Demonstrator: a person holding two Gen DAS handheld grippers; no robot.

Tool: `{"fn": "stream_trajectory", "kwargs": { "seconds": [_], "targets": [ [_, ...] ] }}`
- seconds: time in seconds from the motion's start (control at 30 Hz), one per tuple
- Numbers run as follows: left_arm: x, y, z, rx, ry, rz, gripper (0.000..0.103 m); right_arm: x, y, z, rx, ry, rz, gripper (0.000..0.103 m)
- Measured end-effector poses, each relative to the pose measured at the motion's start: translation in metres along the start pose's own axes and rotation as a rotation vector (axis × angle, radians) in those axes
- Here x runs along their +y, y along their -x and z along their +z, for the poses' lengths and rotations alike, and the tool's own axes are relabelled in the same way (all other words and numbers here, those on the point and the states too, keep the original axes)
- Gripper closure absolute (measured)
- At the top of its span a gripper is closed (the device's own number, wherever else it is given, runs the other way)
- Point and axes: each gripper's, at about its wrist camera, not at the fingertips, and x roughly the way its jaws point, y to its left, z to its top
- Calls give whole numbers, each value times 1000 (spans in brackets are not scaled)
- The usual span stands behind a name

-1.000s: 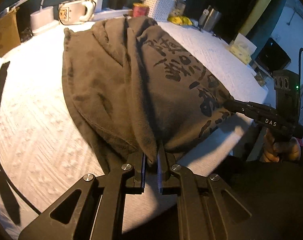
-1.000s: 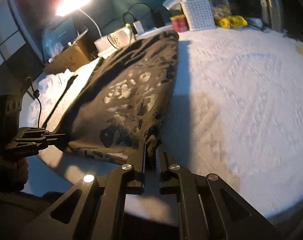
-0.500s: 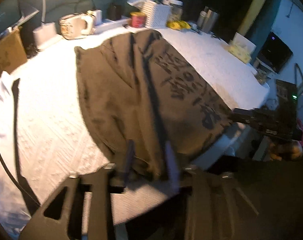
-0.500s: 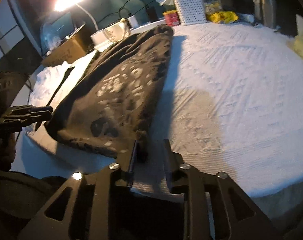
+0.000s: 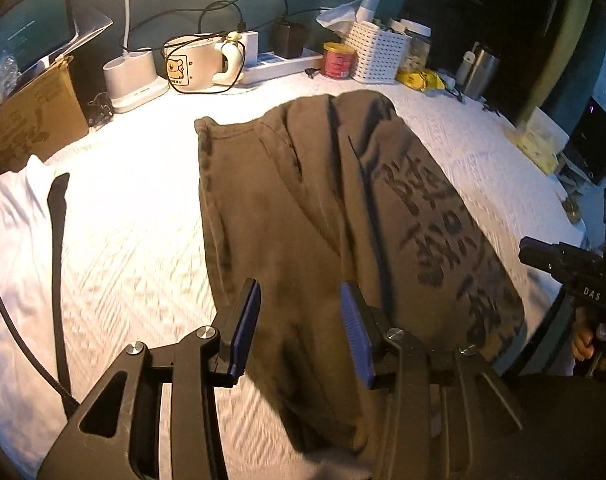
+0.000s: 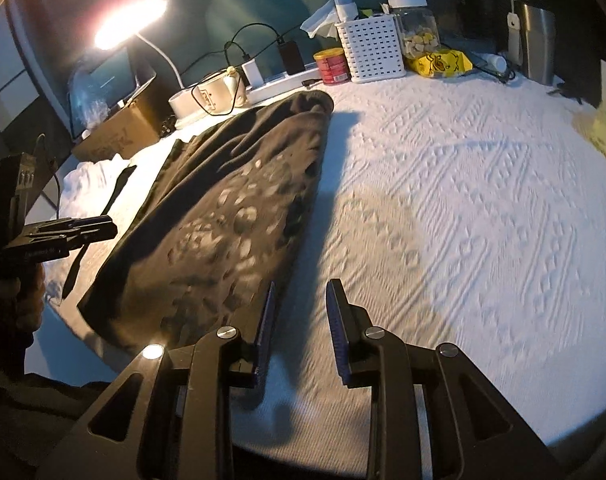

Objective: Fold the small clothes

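One brown garment [image 5: 323, 216] flat on white bedspread [image 6: 463, 200], two grippers, left gripper [image 5: 299, 328] and right gripper [image 6: 299, 328], jaws apart.

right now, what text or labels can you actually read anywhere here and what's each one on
"DAS": white letters on the side of the right gripper, seen from the left wrist view.
Large dark characters printed on the brown garment: stylised and blurred, unreadable.
Small print under the cartoon on the cream mug: too small.
Red can and cardboard box markings: illegible.
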Motion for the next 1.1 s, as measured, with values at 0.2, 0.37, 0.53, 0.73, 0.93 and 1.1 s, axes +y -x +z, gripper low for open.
{"fn": "stream_trajectory", "kwargs": {
  "seconds": [0.2,0.37,0.53,0.73,0.93,1.1],
  "targets": [
    [3,-11,23,-16,12,-2,62,-8,-12,26,-11,4,-8,74],
    [2,-24,43,-48,4,-1,62,-12,-29,42,-5,5,-13,74],
    [4,-45,64,-66,-23,48,62,-12,-48,55,4,14,-1,74],
    [13,-76,86,-60,-18,26,62,-12,-67,71,10,14,6,74],
    [18,-101,97,-34,-44,-27,79,-13,-74,82,0,17,-10,74],
    [32,-99,102,-47,-15,-56,101,-15,-87,91,9,17,-11,74]
  ]
}}
